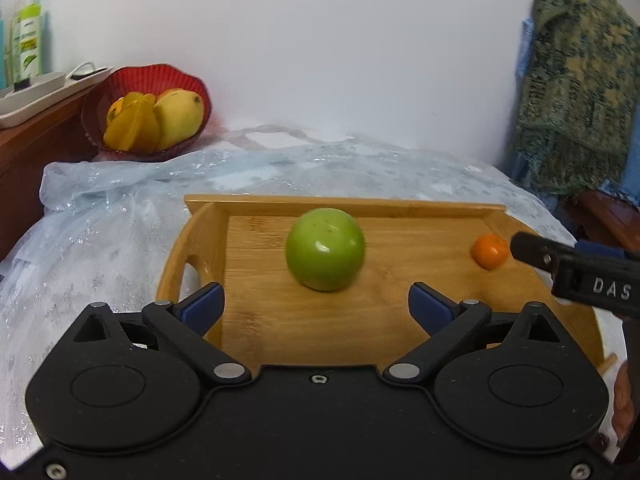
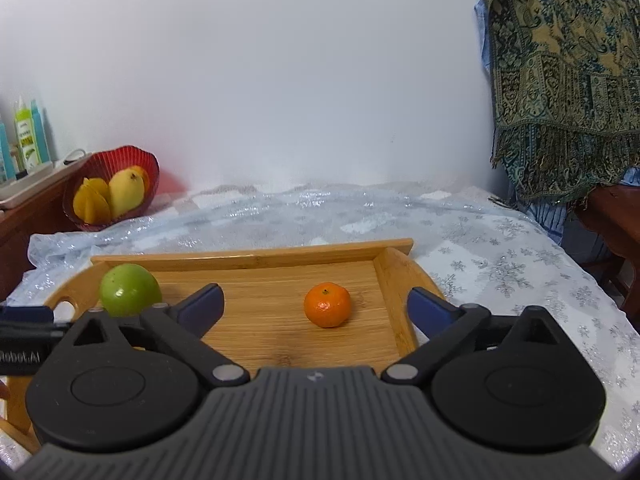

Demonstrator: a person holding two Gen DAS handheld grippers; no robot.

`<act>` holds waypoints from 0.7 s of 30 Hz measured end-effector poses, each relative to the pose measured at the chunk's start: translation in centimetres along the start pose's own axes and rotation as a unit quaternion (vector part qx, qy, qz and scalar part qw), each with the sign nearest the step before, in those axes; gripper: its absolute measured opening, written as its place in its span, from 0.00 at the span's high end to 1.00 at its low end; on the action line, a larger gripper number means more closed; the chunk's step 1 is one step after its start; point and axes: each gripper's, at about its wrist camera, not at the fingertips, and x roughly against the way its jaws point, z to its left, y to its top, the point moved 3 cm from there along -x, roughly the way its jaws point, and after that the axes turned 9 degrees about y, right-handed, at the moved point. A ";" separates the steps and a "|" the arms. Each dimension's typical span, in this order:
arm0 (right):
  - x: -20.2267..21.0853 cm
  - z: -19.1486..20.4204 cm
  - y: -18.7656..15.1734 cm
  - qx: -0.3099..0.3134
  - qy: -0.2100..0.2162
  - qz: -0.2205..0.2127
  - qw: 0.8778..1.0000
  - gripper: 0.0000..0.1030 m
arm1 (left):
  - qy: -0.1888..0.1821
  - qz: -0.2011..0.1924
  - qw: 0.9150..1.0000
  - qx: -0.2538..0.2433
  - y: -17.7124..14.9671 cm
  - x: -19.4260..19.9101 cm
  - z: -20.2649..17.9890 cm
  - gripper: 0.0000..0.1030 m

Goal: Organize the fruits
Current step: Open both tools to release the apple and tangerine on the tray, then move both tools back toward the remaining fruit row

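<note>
With both sets of jaws standing wide and empty, the left gripper [image 1: 316, 304] is facing the green apple [image 1: 325, 249] just ahead of its fingertips, the right gripper [image 2: 316, 306] the tangerine [image 2: 327, 305]; centring each fruit between the pads before closing seems wise.

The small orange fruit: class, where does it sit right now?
The small orange fruit sits on the wooden tray near its right wall, right of the green apple, untouched.
</note>
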 end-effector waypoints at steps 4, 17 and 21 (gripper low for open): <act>1.1 -0.1 -0.4 0.004 0.003 -0.007 1.000 0.00 | 0.010 -0.025 0.999 -0.028 -0.3 1.6 -0.8 0.01; 4.6 0.5 -2.8 0.002 0.000 -0.027 1.000 0.00 | 0.002 -0.030 0.999 -0.039 -2.6 4.3 -0.9 0.01; 6.1 1.3 -3.6 0.015 0.002 -0.043 0.999 0.00 | 0.003 -0.029 0.999 -0.032 -3.7 5.1 -0.6 0.01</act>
